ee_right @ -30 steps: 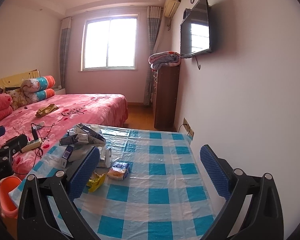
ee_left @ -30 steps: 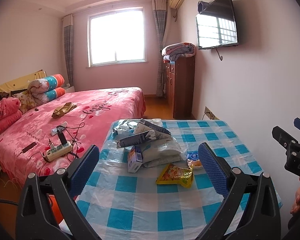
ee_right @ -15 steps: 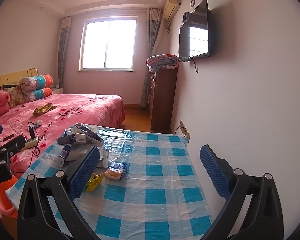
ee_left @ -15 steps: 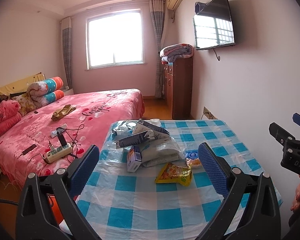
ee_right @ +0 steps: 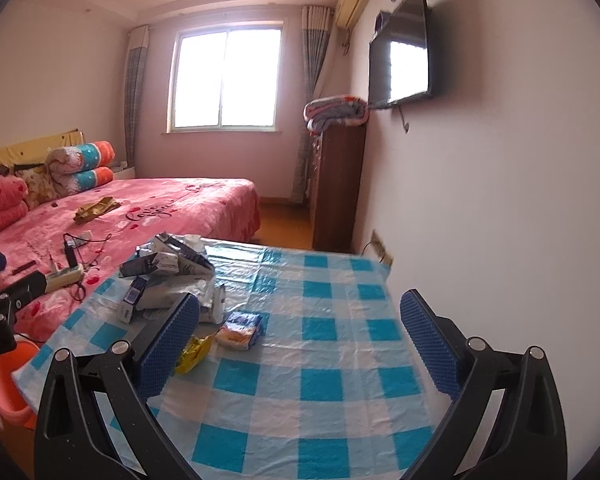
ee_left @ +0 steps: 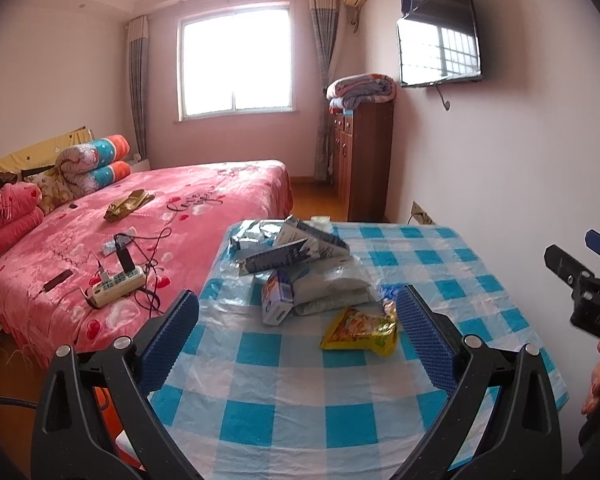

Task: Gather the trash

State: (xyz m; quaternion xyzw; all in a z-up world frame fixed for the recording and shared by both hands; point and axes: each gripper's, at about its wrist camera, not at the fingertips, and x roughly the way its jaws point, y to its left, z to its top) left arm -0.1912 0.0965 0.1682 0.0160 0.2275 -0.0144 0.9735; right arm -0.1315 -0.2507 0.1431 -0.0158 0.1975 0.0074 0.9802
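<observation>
Blue ribbed pads (ee_left: 424,340) of the left gripper (ee_left: 296,332) stand wide apart and hold nothing; the right gripper (ee_right: 300,340) is spread just as wide and also empty.

The yellow snack wrapper (ee_left: 360,330) lies flat on the checked tablecloth (ee_left: 284,412), just before the left fingers — I think it is the first piece to take. The film is thin, so it is better to come low, put one pad on each side and close gently.

Behind it is the heap of crushed cartons (ee_left: 288,252) and a blue snack packet (ee_right: 242,328). An orange bin (ee_right: 10,388) shows only partly at the table's edge, so where the trash should go is a guess.
</observation>
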